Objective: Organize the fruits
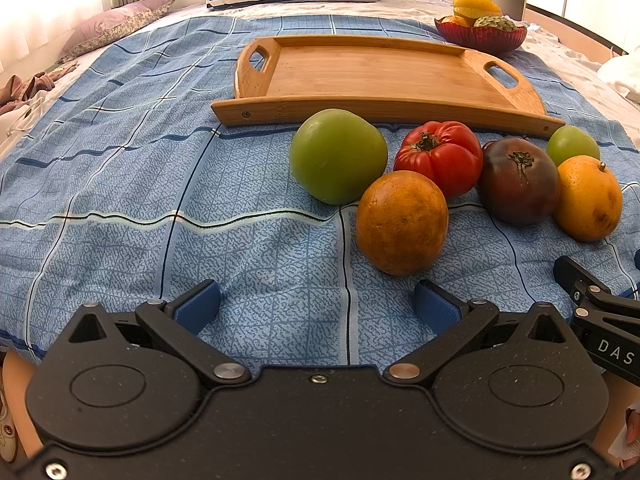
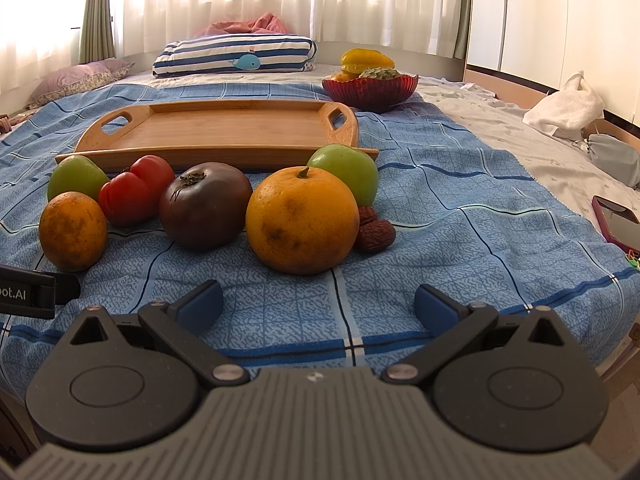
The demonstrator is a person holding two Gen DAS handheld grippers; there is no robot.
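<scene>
Only the right wrist view shows dried dates (image 2: 374,229) beside the orange (image 2: 302,220); both grippers gape wide, empty

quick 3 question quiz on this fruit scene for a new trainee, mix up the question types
1. True or false: the wooden tray already holds fruit.
2. Multiple choice: what lies tucked against the far right side of the big orange in the right wrist view? A) a banana B) wrinkled dark red dried fruits C) a knife
3. Short answer: how do the left gripper and right gripper stand, and what do they hold?

Key
1. False: the tray is bare; the fruit sits on the blue checked cloth in front of it.
2. B
3. Both open, holding nothing.
</scene>
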